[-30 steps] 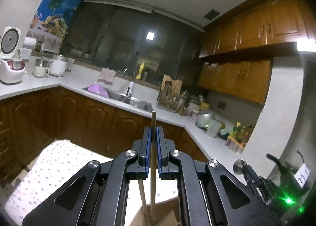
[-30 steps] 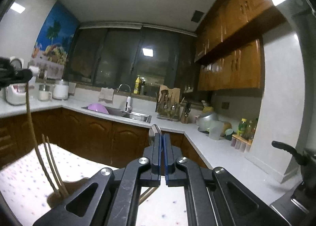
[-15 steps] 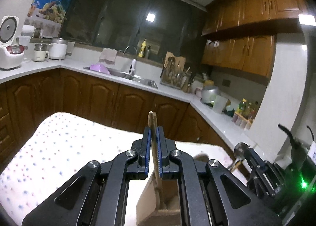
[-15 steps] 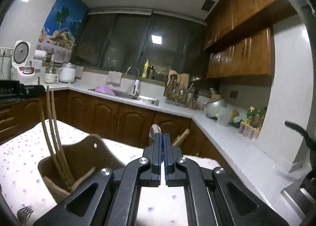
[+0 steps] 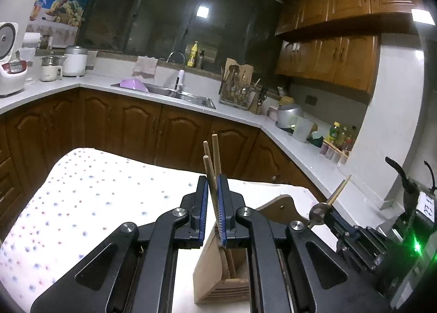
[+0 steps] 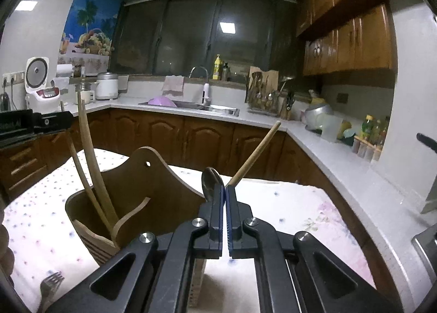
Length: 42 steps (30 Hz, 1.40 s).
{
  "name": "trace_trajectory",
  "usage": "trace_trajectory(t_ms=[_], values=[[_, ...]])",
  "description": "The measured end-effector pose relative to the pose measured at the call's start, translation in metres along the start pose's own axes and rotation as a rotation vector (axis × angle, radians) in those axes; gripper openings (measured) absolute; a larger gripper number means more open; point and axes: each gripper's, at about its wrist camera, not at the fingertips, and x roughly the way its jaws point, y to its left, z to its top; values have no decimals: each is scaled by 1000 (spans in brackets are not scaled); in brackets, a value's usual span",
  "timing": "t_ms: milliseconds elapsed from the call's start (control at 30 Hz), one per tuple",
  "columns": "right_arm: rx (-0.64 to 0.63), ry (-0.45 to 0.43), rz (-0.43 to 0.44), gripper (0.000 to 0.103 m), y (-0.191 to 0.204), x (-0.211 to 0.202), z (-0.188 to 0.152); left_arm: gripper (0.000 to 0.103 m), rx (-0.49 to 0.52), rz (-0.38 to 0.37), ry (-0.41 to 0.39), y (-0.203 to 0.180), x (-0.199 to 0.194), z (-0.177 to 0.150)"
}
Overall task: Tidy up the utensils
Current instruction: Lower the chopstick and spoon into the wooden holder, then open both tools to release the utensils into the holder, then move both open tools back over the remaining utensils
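One wooden utensil holder [image 6: 142, 192] stood on the dotted tablecloth [image 6: 300, 209]. Three chopsticks [image 5: 214, 165] leaned in its left compartment, passing between the slightly parted jaws of the left gripper [image 5: 213, 198]; whether the pads pressed them could not be told. One spoon [image 6: 211, 183], its wooden handle pointing toward one o'clock, was clamped bowl-first in the right gripper [image 6: 225, 203], just right of the holder. One fork [image 6: 50, 287] lay at seven o'clock of the holder. One sink [image 6: 191, 106] sat in the far counter.
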Motion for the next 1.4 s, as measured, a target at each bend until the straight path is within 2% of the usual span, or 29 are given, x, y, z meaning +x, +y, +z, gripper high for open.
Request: trace_trajectory(t_ms=[433, 500, 567, 600, 633, 667, 700, 733, 833, 867, 967, 1033, 1167, 1400], values=[[52, 48, 49, 4, -13, 4, 4, 8, 9, 2, 29, -2, -1, 0], [66, 51, 57, 4, -14, 3, 2, 13, 7, 5, 37, -1, -1, -1], [81, 53, 60, 6, -17, 2, 1, 24, 1, 14, 43, 1, -1, -2], [88, 49, 59, 8, -18, 0, 1, 25, -2, 17, 46, 2, -1, -3], [96, 44, 61, 16, -19, -2, 1, 27, -5, 17, 52, 2, -2, -4], [104, 41, 65, 26, -20, -5, 1, 32, -9, 15, 58, 3, -3, -4], [113, 36, 69, 32, -21, -7, 2, 37, -13, 15, 61, 4, -4, -5], [126, 29, 76, 38, -23, -12, 3, 49, -16, 20, 58, 4, -8, -5], [148, 19, 87, 40, -26, -23, 5, 62, -7, 32, 44, 5, -22, -7], [160, 12, 94, 47, -27, -29, 6, 71, -3, 42, 43, 6, -27, -9], [185, -11, 110, 64, -31, -46, 4, 77, 6, 81, 50, 10, -46, -15], [191, -10, 133, 68, -31, -59, 0, 87, 2, 94, 77, 14, -58, -21], [221, 29, 178, 75, -31, -81, -11, 89, -3, 119, 133, 23, -89, -41], [258, 87, 229, 79, -25, -121, -36, 92, -1, 136, 228, 30, -132, -77]])
